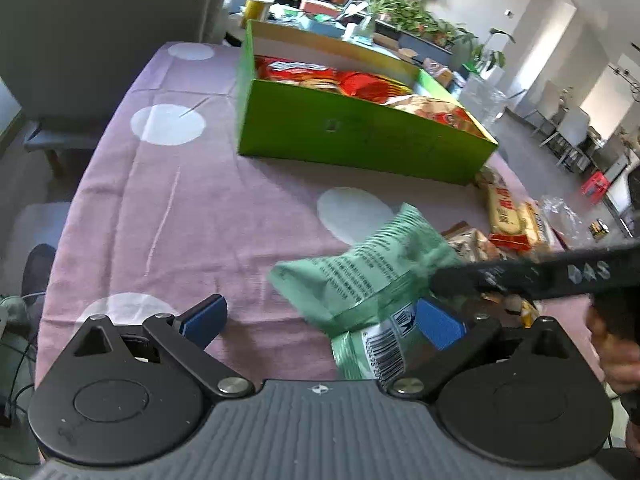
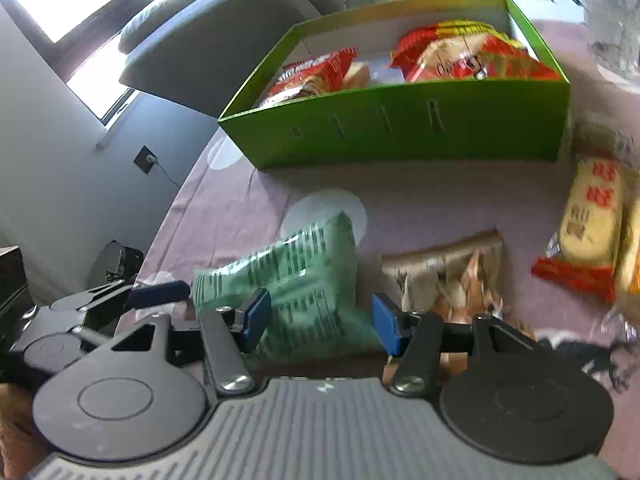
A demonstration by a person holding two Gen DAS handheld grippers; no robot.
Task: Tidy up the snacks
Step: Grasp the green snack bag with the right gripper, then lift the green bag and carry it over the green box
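Snacks as I count them: one green packet (image 2: 304, 280) gripped by my right gripper (image 2: 320, 320), left gripper (image 1: 320, 320) wide, one green box (image 2: 400, 128).

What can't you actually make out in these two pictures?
- Green bag's lettering: blurred in both views.
- Box floor: left view, hidden by its front wall and the red packets.
- Brown packet's lower end: right view, behind the right gripper's fingers.
- Yellow packet: right view, partly cut off by the edge.
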